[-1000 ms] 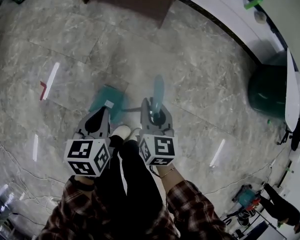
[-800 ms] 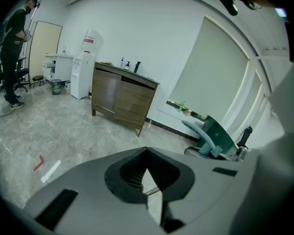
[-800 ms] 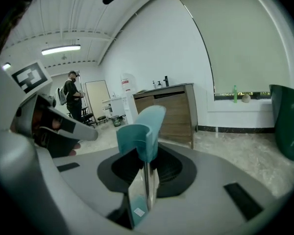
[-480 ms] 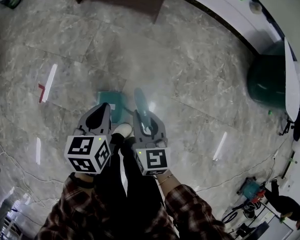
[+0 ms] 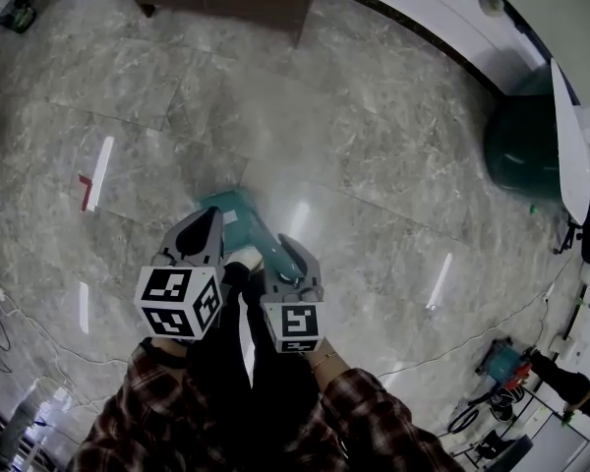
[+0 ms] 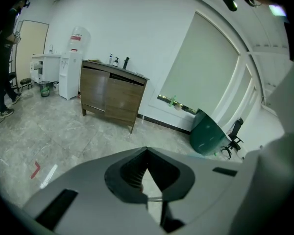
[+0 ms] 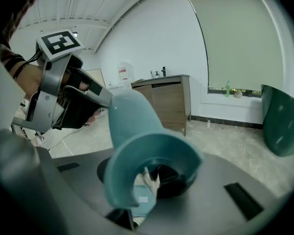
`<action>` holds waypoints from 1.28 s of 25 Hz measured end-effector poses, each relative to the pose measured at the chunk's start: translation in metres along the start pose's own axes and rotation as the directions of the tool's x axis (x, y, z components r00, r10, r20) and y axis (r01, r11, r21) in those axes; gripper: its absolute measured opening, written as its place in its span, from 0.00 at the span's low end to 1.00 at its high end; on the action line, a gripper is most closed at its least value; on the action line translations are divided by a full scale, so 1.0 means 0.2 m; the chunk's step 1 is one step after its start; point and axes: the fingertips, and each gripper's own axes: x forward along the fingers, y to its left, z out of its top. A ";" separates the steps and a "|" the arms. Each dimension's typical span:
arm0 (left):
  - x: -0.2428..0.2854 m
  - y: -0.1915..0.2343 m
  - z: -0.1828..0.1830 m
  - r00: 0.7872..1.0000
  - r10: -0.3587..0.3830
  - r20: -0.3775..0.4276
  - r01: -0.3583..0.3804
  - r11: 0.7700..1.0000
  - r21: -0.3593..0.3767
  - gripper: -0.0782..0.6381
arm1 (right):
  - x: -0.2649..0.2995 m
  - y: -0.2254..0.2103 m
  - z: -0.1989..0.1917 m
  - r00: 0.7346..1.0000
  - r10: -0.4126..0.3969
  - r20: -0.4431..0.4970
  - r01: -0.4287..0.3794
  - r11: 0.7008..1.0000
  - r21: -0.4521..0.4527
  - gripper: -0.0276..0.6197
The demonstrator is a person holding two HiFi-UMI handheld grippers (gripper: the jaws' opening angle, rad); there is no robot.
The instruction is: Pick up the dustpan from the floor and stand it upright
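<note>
Head view: the dustpan (image 5: 234, 211), teal, is held by its handle (image 5: 267, 251) in the right gripper (image 5: 293, 261). Its long axis runs up and left from those jaws to the pan, just ahead of the left gripper (image 5: 206, 226); whether the pan rests on the floor (image 5: 374, 165) is not settled through the blur. Left gripper view: the jaws are seen pressed together, with nothing between them. Right gripper view: the handle is clamped between narrowly parted jaws and slants away toward the left gripper, the right gripper alone being engaged.

Head view steeply down on floor (image 5: 374, 146), gripper views low, forward, sharing cabinet (image 6: 112, 94)
</note>
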 end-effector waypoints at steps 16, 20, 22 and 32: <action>0.01 -0.09 -0.07 0.998 -0.052 -0.040 0.054 0.998 0.036 0.11 | -0.08 -0.03 -0.08 1.000 -0.031 -0.003 0.031 0.999 0.013 0.16; 0.03 -0.10 -0.06 0.997 -0.062 -0.037 0.064 0.997 0.044 0.11 | -0.09 -0.02 -0.11 1.000 -0.012 -0.003 0.012 1.000 -0.001 0.19; 0.04 -0.11 -0.06 0.997 -0.066 -0.039 0.068 0.996 0.050 0.11 | -0.10 -0.02 -0.12 1.000 -0.006 -0.001 0.006 1.000 -0.008 0.21; 0.10 -0.19 -0.08 0.995 -0.074 -0.066 0.078 0.995 0.067 0.11 | -0.16 -0.10 -0.19 0.999 -0.026 -0.020 0.026 0.999 0.027 0.26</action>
